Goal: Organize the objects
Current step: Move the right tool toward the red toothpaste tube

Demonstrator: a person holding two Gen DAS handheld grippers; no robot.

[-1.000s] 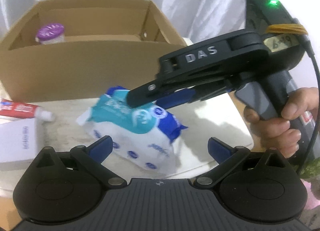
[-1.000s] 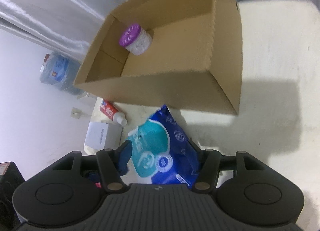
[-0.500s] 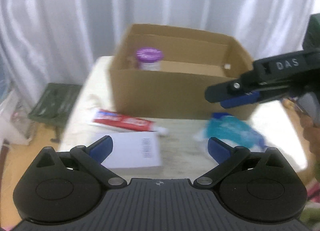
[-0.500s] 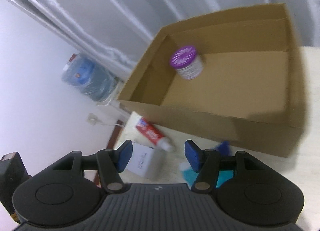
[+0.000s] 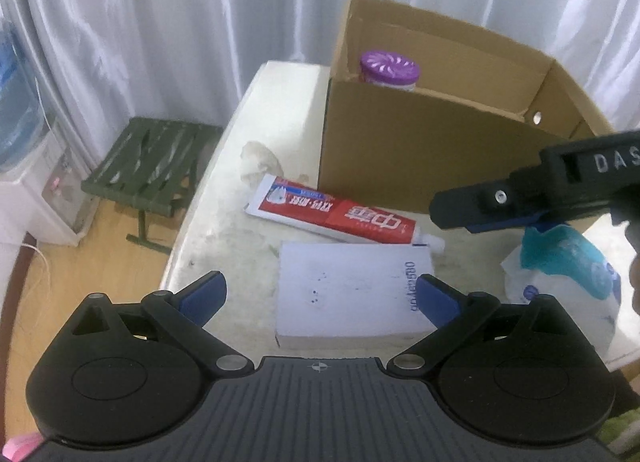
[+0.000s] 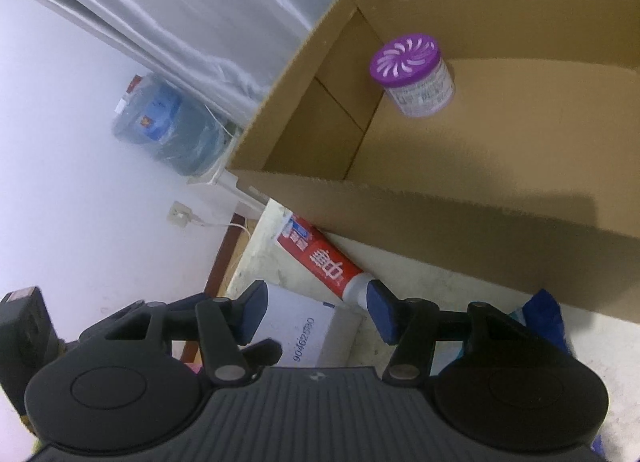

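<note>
White box (image 5: 352, 294) lay flat on worktop (image 5: 224, 222) directly ahead of left gripper (image 5: 320, 294), fingers spread wide, empty, straddling it. Toothpaste tube (image 5: 340, 214) lay crosswise beyond. Right gripper (image 6: 314, 308) part-open, empty, just narrowed. Cardboard box (image 6: 480, 214) held only purple-lidded jar (image 6: 412, 80).

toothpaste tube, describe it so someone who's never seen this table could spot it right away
Find the big open cardboard box on the pale table. The toothpaste tube lies flat on the table just in front of the box's near wall, between it and a flat white box. It is the only red item, with a white cap and white lettering.
</note>
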